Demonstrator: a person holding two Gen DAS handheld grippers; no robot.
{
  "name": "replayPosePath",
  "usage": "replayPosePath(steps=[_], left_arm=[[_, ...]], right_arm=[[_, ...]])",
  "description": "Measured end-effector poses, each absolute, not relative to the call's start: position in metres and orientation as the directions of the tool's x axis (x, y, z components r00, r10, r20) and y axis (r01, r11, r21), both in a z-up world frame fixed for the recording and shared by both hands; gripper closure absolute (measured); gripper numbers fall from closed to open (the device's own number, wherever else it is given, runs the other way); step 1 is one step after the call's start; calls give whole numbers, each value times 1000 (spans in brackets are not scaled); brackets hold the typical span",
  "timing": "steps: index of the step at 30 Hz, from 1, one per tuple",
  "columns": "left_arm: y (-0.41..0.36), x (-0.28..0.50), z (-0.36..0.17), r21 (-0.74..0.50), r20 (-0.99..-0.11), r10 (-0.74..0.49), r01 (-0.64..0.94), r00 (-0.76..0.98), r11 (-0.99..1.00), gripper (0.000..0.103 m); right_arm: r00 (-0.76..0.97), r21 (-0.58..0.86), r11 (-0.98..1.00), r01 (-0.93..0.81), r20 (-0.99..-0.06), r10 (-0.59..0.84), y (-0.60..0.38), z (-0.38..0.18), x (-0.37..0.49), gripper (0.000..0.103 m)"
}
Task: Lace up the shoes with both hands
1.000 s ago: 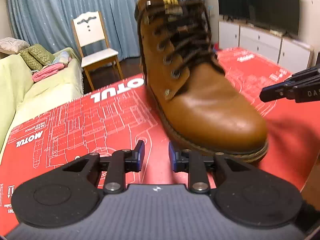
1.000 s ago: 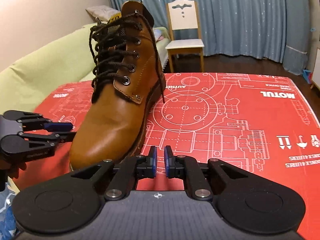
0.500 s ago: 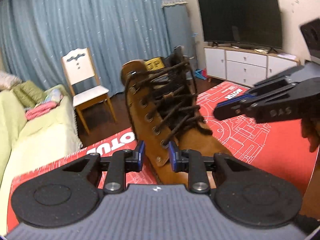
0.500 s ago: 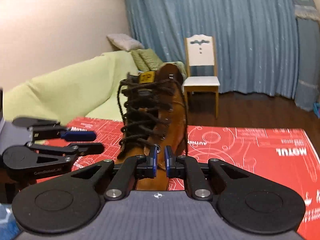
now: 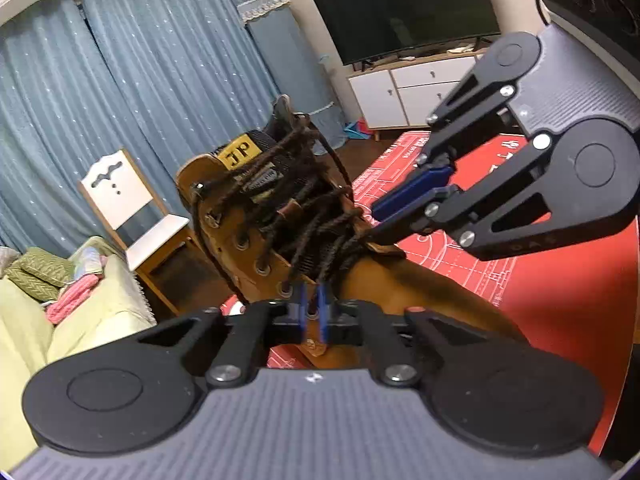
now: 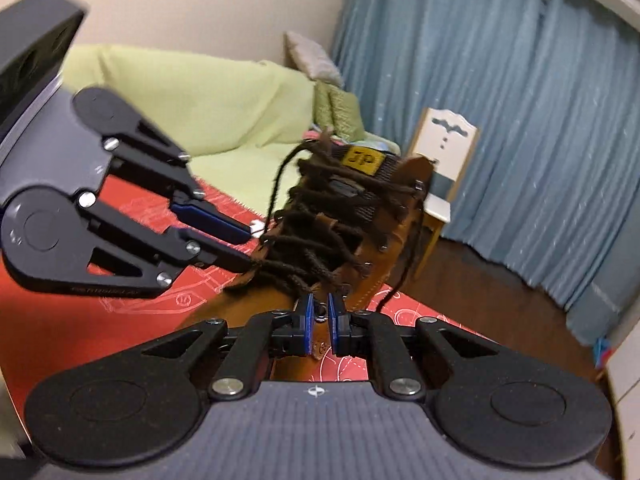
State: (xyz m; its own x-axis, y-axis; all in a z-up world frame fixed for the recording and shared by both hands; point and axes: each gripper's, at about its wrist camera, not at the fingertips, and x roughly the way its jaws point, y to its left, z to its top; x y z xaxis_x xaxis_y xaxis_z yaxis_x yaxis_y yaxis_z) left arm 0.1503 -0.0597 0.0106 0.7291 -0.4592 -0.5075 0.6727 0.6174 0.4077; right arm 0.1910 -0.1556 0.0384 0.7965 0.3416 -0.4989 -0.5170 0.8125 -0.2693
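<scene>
A tan leather lace-up boot (image 5: pixel 376 276) with dark brown laces (image 5: pixel 316 216) stands at frame centre in both views, on a red printed mat (image 5: pixel 560 320) covering the tabletop. The left gripper (image 5: pixel 311 312) holds its jaws narrowly parted around the boot's lower eyelets. The right gripper (image 6: pixel 319 322) likewise shows a slim gap, gripping nothing.

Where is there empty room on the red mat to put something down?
Bare red mat shows beside the boot, past the right gripper. In the right view, more mat lies under the left gripper. It is crowded at the laces, where both grippers' fingers meet.
</scene>
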Motion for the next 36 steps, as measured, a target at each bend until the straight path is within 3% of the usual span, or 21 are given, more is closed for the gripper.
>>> replayPosePath(steps=[11,16,32,34,36], left_arm=[[-60,151,13,420,-467,-513,692,720,588,102],[-61,151,5,534,-420,-454,619,786,576,84],[-66,160,-8,571,-447,-467,645,763,508,86],[-68,161,-10,575,-459,-467,654,755,492,97],[-70,162,-9,579,-466,-465,657,753,483,101]], right_arm=[[803,-369,758,-538,-499,327,-142,34,201,92],[811,-394,750,-531,-494,315,-144,36,203,91],[817,-530,646,-549,-503,282,-133,32,218,95],[814,-554,616,-560,-508,282,-129,29,219,95],[815,-580,590,-562,-510,276,-125,28,222,95]])
